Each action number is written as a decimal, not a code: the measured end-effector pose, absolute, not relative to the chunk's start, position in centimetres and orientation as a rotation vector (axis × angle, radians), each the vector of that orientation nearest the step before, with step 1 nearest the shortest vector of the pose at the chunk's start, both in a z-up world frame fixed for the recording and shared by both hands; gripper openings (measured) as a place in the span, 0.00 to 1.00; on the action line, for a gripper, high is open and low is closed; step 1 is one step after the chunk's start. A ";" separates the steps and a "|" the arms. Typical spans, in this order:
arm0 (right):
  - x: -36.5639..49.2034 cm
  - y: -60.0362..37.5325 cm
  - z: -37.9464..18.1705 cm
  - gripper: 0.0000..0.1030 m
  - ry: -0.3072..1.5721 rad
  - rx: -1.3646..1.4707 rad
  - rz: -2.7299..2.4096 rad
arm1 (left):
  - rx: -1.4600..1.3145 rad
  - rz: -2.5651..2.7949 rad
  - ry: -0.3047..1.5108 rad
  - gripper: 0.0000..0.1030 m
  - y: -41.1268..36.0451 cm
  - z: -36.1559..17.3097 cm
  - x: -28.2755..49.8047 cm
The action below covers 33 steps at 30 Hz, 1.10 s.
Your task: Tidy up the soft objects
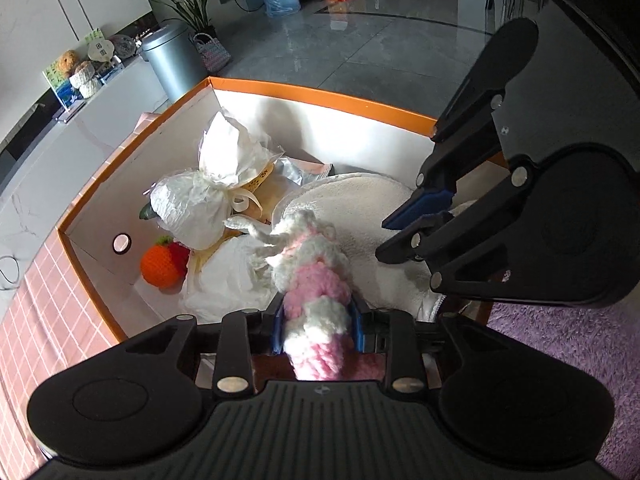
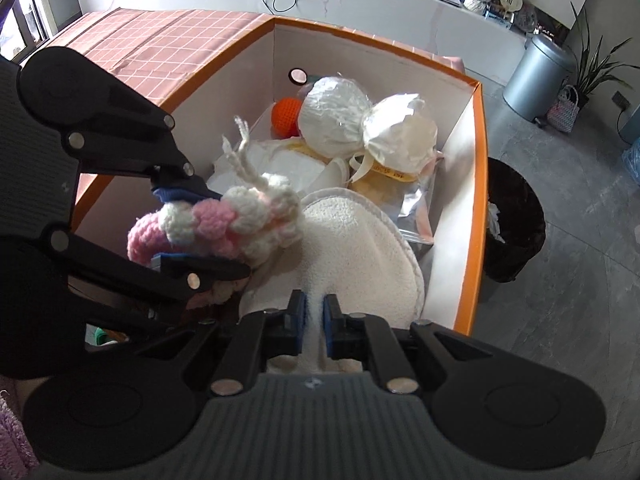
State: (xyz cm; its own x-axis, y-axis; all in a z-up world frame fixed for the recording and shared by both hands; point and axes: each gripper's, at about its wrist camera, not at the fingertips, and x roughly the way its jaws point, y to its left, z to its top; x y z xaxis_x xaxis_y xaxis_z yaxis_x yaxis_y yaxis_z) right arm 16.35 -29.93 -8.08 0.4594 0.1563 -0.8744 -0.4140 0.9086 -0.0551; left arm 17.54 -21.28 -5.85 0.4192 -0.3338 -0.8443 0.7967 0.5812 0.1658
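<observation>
The left gripper (image 1: pixel 318 320) is clamping a pink-and-white knitted toy (image 1: pixel 314 280) between its blue pads, the jaws closed in on the yarn body, and the toy's white strings are trailing toward 11 o'clock over the box (image 1: pixel 320 94). In the right wrist view that same toy (image 2: pixel 224 224) is sitting at about 9 o'clock, pinched in the left gripper (image 2: pixel 200 232) just beside a fleecy white cushion (image 2: pixel 352 248). The right gripper (image 2: pixel 314 328) is squeezing the near edge of that cushion, its fingers nearly shut with only a thin fold of fleece between the pads. From the left wrist view the right gripper (image 1: pixel 416 226) is coming in from 3 o'clock, and the cushion (image 1: pixel 360 200) is lying partly inside the orange-rimmed box. Deeper in the box, toward 12 o'clock in the right wrist view, a white wrapped bundle (image 2: pixel 368 128) tied with ribbon is resting on flat bags, and an orange ball (image 2: pixel 286 114) is lying near the far wall, touching the bundle. The box is standing on a pink checked cloth (image 2: pixel 152 40).
</observation>
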 end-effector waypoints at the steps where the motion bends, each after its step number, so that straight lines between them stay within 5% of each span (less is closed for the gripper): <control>1: 16.4 -30.0 -8.1 0.13 1.041 -0.271 0.356 | 0.605 -0.769 0.869 0.35 -21.1 -5.9 17.6; 5: 16.3 -30.1 -7.9 0.20 1.037 -0.255 0.350 | 0.578 -0.758 0.854 0.49 -20.5 -5.5 17.4; 7: 16.1 -30.1 -7.5 0.26 1.030 -0.259 0.352 | 0.558 -0.754 0.845 0.69 -20.1 -4.9 17.4; 9: 16.0 -30.0 -6.8 0.33 1.016 -0.272 0.351 | 0.548 -0.765 0.839 0.77 -19.7 -4.4 17.3; 17: 14.7 -29.6 -3.2 0.59 0.936 -0.369 0.328 | 0.523 -0.760 0.734 0.85 -17.8 -0.4 16.4; 33: 6.4 -28.8 3.0 0.86 0.409 -0.173 0.053 | 0.140 -0.537 0.295 0.85 -9.0 5.7 10.7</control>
